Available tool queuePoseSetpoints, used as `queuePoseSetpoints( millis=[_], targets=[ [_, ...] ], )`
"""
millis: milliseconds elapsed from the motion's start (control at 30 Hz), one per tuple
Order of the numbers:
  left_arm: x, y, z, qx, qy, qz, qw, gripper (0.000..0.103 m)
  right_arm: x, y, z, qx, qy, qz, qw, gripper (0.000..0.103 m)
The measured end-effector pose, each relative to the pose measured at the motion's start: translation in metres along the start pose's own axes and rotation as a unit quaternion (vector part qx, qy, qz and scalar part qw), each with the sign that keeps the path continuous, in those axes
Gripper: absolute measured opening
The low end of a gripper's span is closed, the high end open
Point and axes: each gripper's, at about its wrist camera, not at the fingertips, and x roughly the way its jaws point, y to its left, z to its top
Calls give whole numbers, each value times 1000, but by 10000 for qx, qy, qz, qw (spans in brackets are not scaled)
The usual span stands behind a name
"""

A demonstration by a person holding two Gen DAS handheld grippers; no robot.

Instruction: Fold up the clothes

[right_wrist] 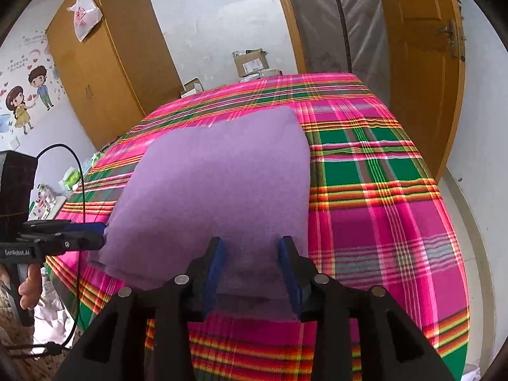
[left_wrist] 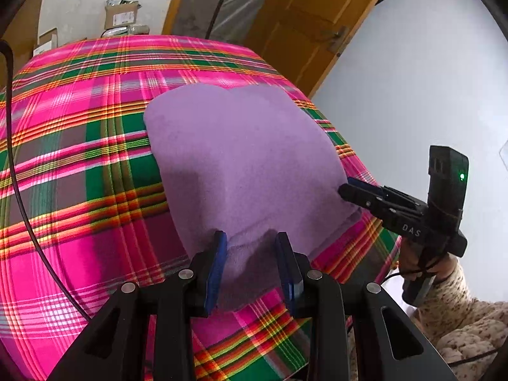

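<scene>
A lilac fleece garment [left_wrist: 244,165] lies folded into a rough rectangle on a pink, green and orange plaid cloth [left_wrist: 79,158]. My left gripper [left_wrist: 250,238] is open, its blue-padded fingers astride the garment's near edge. In the right wrist view the garment [right_wrist: 216,184] lies the same way, and my right gripper [right_wrist: 252,243] is open over its near edge. The right gripper also shows in the left wrist view [left_wrist: 346,187], at the garment's right corner. The left gripper shows in the right wrist view [right_wrist: 101,233], at the garment's left corner.
The plaid cloth [right_wrist: 381,190] covers a raised table or bed. A wooden wardrobe [right_wrist: 104,63] stands at the back left, cardboard boxes [right_wrist: 250,60] behind the far edge, and a wooden door [right_wrist: 419,47] to the right. A black cable [left_wrist: 12,146] hangs at left.
</scene>
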Motion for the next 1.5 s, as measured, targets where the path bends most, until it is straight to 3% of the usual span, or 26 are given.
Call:
queuePoseSetpoints(
  millis=[300,400,567,667,833,933,1000,1100,1267,1500],
  targets=[
    [3,2,-6,-37,-3,38,10000,33,-3,3,-14,-112,25,-118,9999,44],
    [9,10,-6,-234,184,72,9995,47,-4,2,-15,-134,64,-143,9998,46],
    [14,6,-4,-122,271,175,9994,47,-8,-2,-11,-149,192,-134,9996,47],
    [9,14,-3,-262,253,4,9993,48,-13,-5,-7,-153,237,-103,9995,47],
    [-4,27,8,-468,93,-144,9988,47,-22,-8,11,-149,-39,-79,9998,47],
    [-9,27,29,-397,-111,-132,9991,47,-16,-6,30,-222,-101,-35,9997,43],
    [-11,24,45,-269,-249,-164,9992,47,-10,-3,44,-313,-129,-26,9994,34],
    [3,16,68,-103,-178,-21,9998,47,9,6,65,-494,-111,27,9987,26],
    [26,20,88,-154,-41,197,9997,47,38,12,80,-633,115,21,9979,23],
    [42,32,81,-421,87,245,9988,47,62,17,75,-778,436,-87,9960,23]
  ],
)
